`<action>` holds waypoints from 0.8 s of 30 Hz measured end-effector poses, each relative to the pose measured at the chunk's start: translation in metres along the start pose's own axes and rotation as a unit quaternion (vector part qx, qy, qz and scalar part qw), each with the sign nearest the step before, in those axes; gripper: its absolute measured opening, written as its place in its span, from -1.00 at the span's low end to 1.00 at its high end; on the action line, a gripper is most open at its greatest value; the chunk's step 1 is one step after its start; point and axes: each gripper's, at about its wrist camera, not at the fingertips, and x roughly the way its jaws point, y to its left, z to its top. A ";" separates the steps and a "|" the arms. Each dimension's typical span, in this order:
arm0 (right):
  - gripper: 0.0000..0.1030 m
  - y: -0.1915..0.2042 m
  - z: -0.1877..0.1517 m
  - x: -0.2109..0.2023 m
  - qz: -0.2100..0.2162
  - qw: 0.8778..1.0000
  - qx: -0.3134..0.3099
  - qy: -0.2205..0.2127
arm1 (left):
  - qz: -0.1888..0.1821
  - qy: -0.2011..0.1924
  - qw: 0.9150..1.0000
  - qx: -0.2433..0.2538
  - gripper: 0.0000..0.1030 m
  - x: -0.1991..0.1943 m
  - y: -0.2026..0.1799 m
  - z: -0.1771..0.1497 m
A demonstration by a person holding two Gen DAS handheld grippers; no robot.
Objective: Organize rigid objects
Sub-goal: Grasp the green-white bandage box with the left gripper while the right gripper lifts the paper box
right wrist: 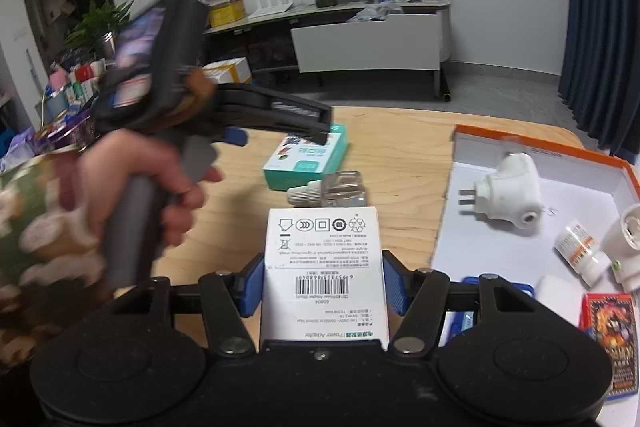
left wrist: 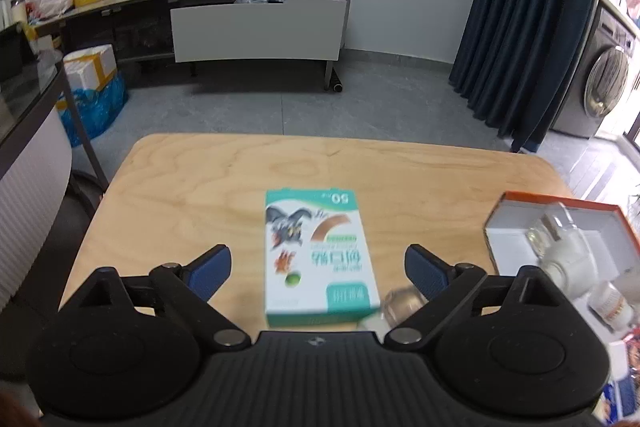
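The right gripper (right wrist: 324, 285) clamps a white adapter box (right wrist: 324, 267) between its fingers above the wooden surface (left wrist: 192, 187), beside the orange-rimmed tray (right wrist: 500, 259). The left gripper (left wrist: 318, 269), fingers spread and empty, hangs over a teal plaster box (left wrist: 316, 255). A clear refill bottle (right wrist: 332, 189) lies close by: a careless descent could knock it rolling, or the tall box could tip in its narrow grip.

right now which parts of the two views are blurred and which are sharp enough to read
Left wrist view: the green box and the orange tray with its contents are smeared, while the far cabinet looks sharp. Right wrist view: the hand holding the left gripper is streaked by motion, but the white box between the jaws is crisp, barcode legible. Both views bend straight lines near the edges.
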 end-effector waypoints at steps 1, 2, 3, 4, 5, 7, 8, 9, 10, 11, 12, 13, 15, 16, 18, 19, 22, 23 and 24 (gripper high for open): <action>0.37 -0.003 -0.001 -0.001 0.000 1.000 0.004 -0.002 | 0.005 0.004 1.000 0.007 0.90 0.008 -0.004 0.002; 0.37 -0.005 -0.001 -0.002 -0.001 1.000 0.008 -0.004 | 0.007 0.011 1.000 0.013 0.91 0.015 -0.006 0.003; 0.37 -0.007 -0.002 -0.003 0.000 1.000 0.012 -0.006 | 0.012 0.019 1.000 0.015 0.92 0.023 -0.009 0.004; 0.37 -0.010 -0.001 -0.003 0.000 1.000 0.015 -0.007 | 0.017 0.027 0.999 0.016 0.92 0.031 -0.010 0.003; 0.37 -0.012 -0.002 -0.004 -0.001 1.000 0.019 -0.009 | 0.023 0.034 0.999 0.018 0.91 0.038 -0.011 0.002; 0.37 -0.016 -0.003 -0.004 -0.005 1.000 0.023 -0.012 | 0.035 0.048 0.998 0.022 0.78 0.049 -0.011 -0.002; 0.37 -0.018 -0.003 -0.005 -0.007 1.000 0.025 -0.014 | 0.036 0.053 0.998 0.021 0.48 0.053 -0.009 -0.004; 0.37 -0.020 -0.004 -0.007 -0.009 0.999 0.026 -0.015 | 0.037 0.056 0.998 0.015 0.41 0.055 -0.006 -0.005; 0.37 -0.022 -0.004 -0.008 -0.011 0.999 0.029 -0.017 | 0.037 0.046 0.998 0.012 0.39 0.054 -0.003 -0.005; 0.37 -0.024 -0.005 -0.009 -0.013 0.999 0.032 -0.018 | 0.033 0.047 0.998 0.010 0.38 0.053 0.000 -0.004; 0.37 -0.026 -0.005 -0.010 -0.014 0.999 0.034 -0.019 | 0.034 0.042 0.998 0.012 0.38 0.050 0.003 -0.004; 0.37 -0.027 -0.006 -0.013 -0.017 0.999 0.036 -0.021 | 0.045 0.035 0.998 0.016 0.38 0.045 0.006 -0.005; 0.37 -0.029 -0.007 -0.015 -0.023 0.999 0.039 -0.023 | 0.047 0.020 0.999 0.010 0.38 0.028 0.014 -0.004; 0.37 -0.030 -0.007 -0.017 -0.026 0.999 0.041 -0.025 | 0.044 0.013 0.999 0.005 0.38 0.019 0.018 -0.004; 0.37 -0.030 -0.008 -0.022 -0.029 0.998 0.041 -0.031 | 0.050 -0.008 0.999 0.008 0.38 -0.008 0.022 -0.004; 0.37 -0.030 -0.008 -0.024 -0.032 0.998 0.041 -0.033 | 0.050 -0.019 0.999 0.010 0.38 -0.021 0.023 -0.005; 0.37 -0.029 -0.008 -0.032 -0.043 0.997 0.041 -0.040 | 0.038 -0.038 0.999 0.006 0.38 -0.063 0.025 -0.011; 0.37 -0.029 -0.008 -0.035 -0.048 0.997 0.041 -0.043 | 0.032 -0.043 0.999 0.001 0.38 -0.076 0.024 -0.016; 0.37 -0.031 -0.008 -0.039 -0.052 0.997 0.044 -0.046 | 0.025 -0.047 0.999 0.000 0.38 -0.088 0.022 -0.019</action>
